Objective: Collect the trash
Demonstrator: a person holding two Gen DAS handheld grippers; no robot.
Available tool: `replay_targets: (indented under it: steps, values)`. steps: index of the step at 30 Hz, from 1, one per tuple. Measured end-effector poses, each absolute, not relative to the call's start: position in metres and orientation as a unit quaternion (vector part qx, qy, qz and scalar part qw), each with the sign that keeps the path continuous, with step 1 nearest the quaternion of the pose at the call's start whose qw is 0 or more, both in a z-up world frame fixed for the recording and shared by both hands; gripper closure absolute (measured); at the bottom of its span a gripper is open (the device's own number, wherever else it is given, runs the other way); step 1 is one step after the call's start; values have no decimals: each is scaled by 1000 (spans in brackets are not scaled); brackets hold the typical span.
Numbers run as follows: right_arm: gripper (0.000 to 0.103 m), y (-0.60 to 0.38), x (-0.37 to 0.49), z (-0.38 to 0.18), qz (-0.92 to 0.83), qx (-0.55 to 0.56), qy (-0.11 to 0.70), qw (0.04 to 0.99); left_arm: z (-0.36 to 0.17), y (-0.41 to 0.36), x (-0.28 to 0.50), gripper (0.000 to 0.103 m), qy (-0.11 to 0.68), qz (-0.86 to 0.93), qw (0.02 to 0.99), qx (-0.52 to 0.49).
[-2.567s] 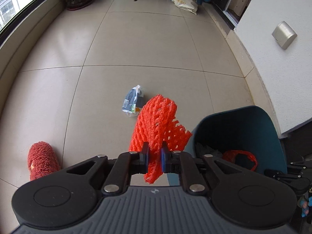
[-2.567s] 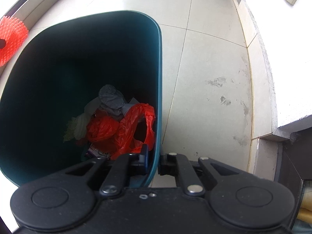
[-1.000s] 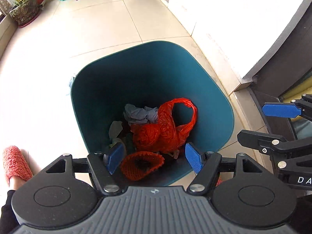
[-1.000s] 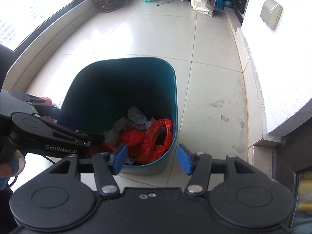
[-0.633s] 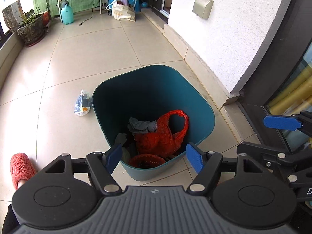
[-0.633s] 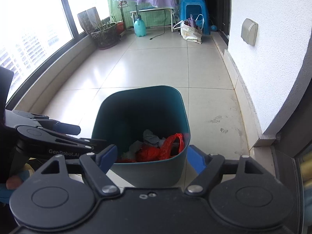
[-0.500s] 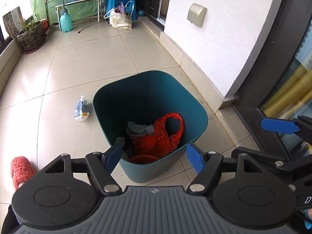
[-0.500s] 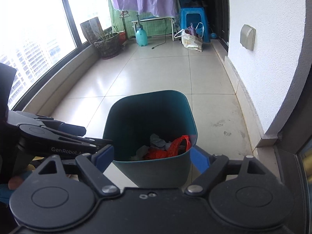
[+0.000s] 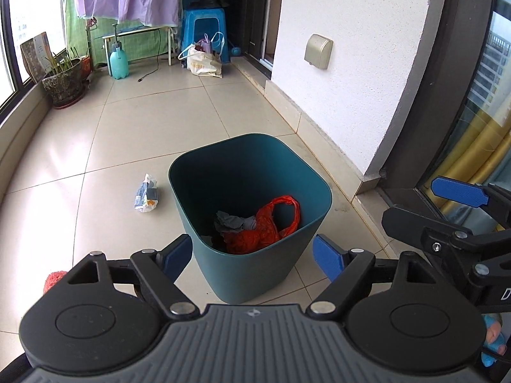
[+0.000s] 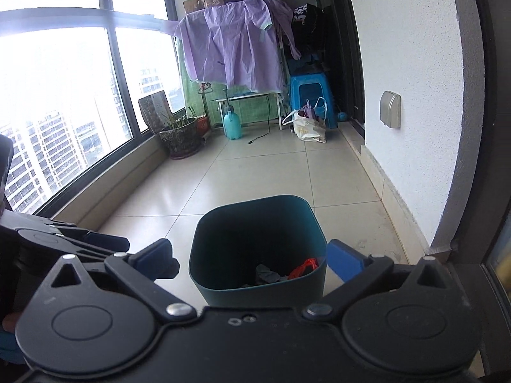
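A teal bin [image 9: 246, 274] stands on the tiled floor, seen from above and behind in both views [image 10: 255, 290]. Inside it lie a red plastic bag [image 9: 274, 220] and a grey crumpled scrap [image 9: 230, 221]. A crumpled wrapper [image 9: 146, 193] lies on the floor left of the bin. My left gripper [image 9: 252, 253] hovers short of the bin, its jaws opening, with nothing held between them. My right gripper [image 10: 252, 257] also hangs back from the bin, its jaws opening wide and empty; it shows at the right edge of the left wrist view [image 9: 424, 206].
A white wall [image 9: 351, 73] and a dark door frame run along the right. A window ledge [image 9: 19, 127] bounds the left. A plant pot [image 9: 64, 83], spray bottle [image 9: 118, 62], white bag [image 9: 202, 60] and blue stool [image 9: 204, 32] stand at the far end. A red slipper [image 9: 54, 279] is near left.
The left gripper let the red foam net fall into the bin and the right let go of the bin's rim. Both then drew back and up, jaws widening.
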State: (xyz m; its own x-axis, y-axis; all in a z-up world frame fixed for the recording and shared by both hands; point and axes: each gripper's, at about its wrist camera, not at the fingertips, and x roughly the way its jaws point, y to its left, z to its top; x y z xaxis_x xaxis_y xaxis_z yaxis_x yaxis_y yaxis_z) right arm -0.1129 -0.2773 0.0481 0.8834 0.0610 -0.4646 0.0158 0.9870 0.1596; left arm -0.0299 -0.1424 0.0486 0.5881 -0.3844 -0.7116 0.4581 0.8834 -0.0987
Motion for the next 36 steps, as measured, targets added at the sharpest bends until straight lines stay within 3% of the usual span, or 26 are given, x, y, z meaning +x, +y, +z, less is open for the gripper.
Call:
replay_targets:
  steps: [13,21,36]
  values:
    - [0,-287,-103,36,-22,114,223,968,45,-134,-27,20,367,-226,902,23]
    - [0,-281,-107,35,-37,79,204,975,49,-130,-31,20,347,-236,908,3]
    - [0,-281,-105,32,-48,77,230,969,50,-128,-37,20,332,-238,913,17]
